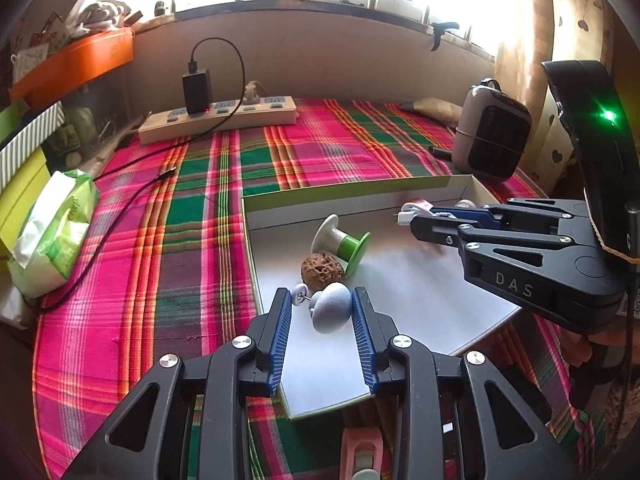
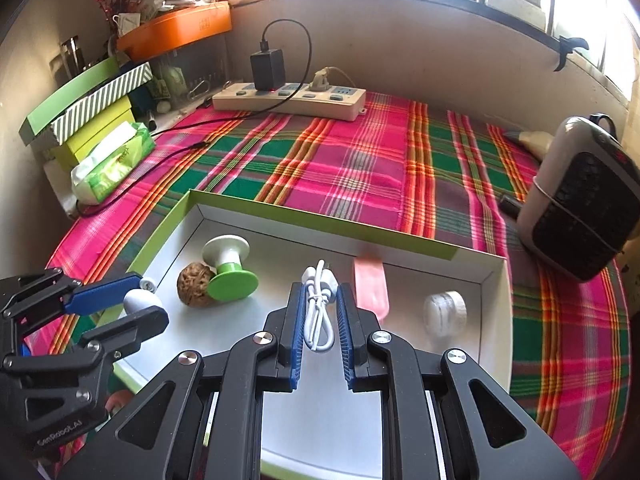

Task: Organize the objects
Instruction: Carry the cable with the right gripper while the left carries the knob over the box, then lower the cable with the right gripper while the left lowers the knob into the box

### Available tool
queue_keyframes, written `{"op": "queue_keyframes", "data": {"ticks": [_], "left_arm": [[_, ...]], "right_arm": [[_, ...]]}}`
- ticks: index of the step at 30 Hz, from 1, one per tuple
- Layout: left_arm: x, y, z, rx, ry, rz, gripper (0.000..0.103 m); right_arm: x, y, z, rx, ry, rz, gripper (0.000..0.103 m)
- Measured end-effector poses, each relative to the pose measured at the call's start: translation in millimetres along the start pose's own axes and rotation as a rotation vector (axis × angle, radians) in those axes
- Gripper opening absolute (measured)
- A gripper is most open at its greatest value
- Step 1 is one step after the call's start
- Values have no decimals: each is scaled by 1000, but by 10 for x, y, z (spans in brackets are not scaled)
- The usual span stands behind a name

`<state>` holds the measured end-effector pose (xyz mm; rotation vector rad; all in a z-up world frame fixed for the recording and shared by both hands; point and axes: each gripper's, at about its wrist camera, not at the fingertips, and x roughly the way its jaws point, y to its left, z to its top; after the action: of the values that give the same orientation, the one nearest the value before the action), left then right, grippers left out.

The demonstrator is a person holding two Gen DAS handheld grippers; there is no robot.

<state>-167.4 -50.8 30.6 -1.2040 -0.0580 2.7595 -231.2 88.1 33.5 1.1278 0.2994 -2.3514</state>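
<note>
A shallow white box with a green rim (image 1: 256, 240) (image 2: 460, 254) lies on the plaid cloth. Over its near left corner, my left gripper (image 1: 322, 300) (image 2: 138, 300) is shut on a pale grey knob (image 1: 332, 312) (image 2: 140, 300) with a small disc on its stem. My right gripper (image 2: 319, 292) (image 1: 404, 218) hangs above the box's middle, shut on a bundled white cable (image 2: 318, 312) (image 1: 410, 212). Inside the box lie a green and white spool (image 1: 340, 240) (image 2: 228, 268), a brown walnut (image 1: 320, 270) (image 2: 194, 282), a pink piece (image 2: 370, 286) and a round white tape-like roll (image 2: 444, 314).
A power strip (image 1: 220, 118) (image 2: 288, 98) with a black charger and its cable lies at the back. A small heater (image 1: 492, 132) (image 2: 580, 204) stands at the right. A green tissue pack (image 1: 52, 228) (image 2: 112, 160) and stacked boxes line the left edge. A pink object (image 1: 360, 452) lies under my left gripper.
</note>
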Motion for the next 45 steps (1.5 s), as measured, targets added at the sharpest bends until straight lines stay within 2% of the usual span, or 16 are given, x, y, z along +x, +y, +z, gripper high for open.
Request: {"op": "queue_keyframes", "data": {"ticks": [18, 45], "left_arm": [[92, -33, 25, 17, 9, -9, 29], [115, -76, -12, 50, 2, 28, 29]], "right_arm": [[266, 33, 128, -24, 46, 1, 17], [328, 106, 116, -58, 35, -30, 17]]}}
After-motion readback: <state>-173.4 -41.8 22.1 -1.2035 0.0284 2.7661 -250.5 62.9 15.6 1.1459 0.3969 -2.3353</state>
